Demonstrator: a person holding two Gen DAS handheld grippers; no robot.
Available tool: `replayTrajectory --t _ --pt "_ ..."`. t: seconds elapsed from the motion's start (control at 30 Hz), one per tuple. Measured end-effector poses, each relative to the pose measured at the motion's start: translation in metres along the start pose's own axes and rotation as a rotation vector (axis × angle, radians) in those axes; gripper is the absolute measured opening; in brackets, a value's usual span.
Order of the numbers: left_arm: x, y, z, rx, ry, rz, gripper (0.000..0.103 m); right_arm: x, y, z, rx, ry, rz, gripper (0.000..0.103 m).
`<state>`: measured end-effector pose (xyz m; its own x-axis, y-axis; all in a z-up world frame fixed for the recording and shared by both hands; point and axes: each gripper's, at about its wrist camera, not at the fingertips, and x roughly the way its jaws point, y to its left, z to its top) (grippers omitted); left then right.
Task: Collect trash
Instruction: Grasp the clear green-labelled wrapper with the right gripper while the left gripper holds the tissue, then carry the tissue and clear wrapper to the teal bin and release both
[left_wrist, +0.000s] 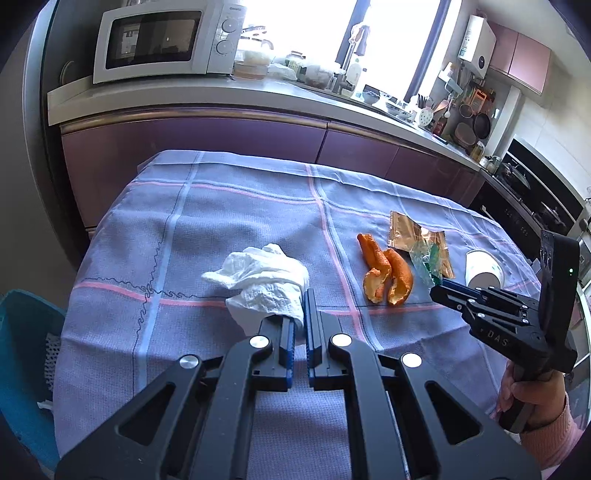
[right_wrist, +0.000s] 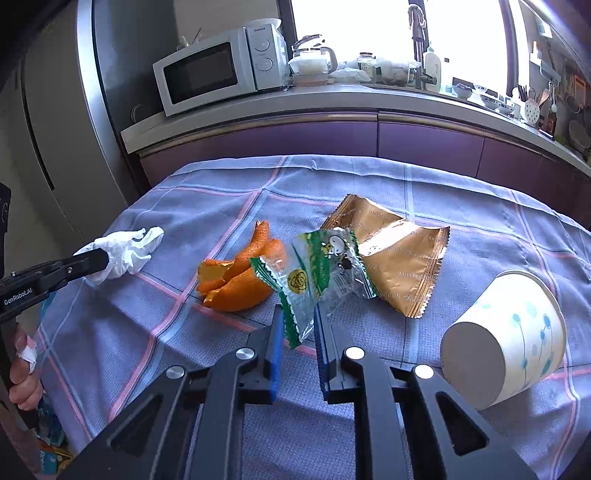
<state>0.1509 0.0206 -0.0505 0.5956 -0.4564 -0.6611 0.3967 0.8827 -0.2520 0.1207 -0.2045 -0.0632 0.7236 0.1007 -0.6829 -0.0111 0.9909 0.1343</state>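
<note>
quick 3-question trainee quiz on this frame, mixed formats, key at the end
1. True or false: the left gripper is shut on the crumpled white tissue.
2. What sits between the right gripper's fingers?
A. the orange peel
B. the green and clear wrapper
C. the gold wrapper
3. How does the paper cup lie on the checked tablecloth?

Key
1. True.
2. B; the pads are closed on its lower edge.
3. On its side, its base facing the right wrist camera.
</note>
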Motion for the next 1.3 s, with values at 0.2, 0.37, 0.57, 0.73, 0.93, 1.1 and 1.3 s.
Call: replayTrajectory --t 0.2,0.37,0.57,0.73,0.93,1.1,1.3 --pt "-0.020 0.010 -0.010 -0.010 -0.013 0.002 0.005 -0.018 0.001 -0.002 0.003 -0.044 0.028 0.006" --pt "-0.040 0.021 -0.020 -0.030 -0.033 -0.003 0.005 -0.040 0.008 -0.002 -0.006 -0.093 0.080 0.006" --pt "-0.065 0.030 -0.027 -0.036 -0.061 0.009 0.005 -0.056 0.034 -0.001 -0.055 -0.124 0.178 0.006" --pt "-0.088 0.038 -0.033 -0.042 -0.089 0.025 0.005 -0.061 0.067 0.002 -0.120 -0.130 0.281 0.006" --pt "-0.115 0.050 -0.041 -0.054 -0.118 0.060 0.005 -0.058 0.108 0.004 -0.186 -0.116 0.389 0.006" --pt "-0.140 0.064 -0.047 -0.064 -0.146 0.100 0.005 -0.052 0.139 0.008 -0.229 -0.096 0.461 0.006" --pt "-0.169 0.089 -0.053 -0.097 -0.174 0.167 0.005 -0.046 0.172 0.013 -0.281 -0.077 0.543 0.006"
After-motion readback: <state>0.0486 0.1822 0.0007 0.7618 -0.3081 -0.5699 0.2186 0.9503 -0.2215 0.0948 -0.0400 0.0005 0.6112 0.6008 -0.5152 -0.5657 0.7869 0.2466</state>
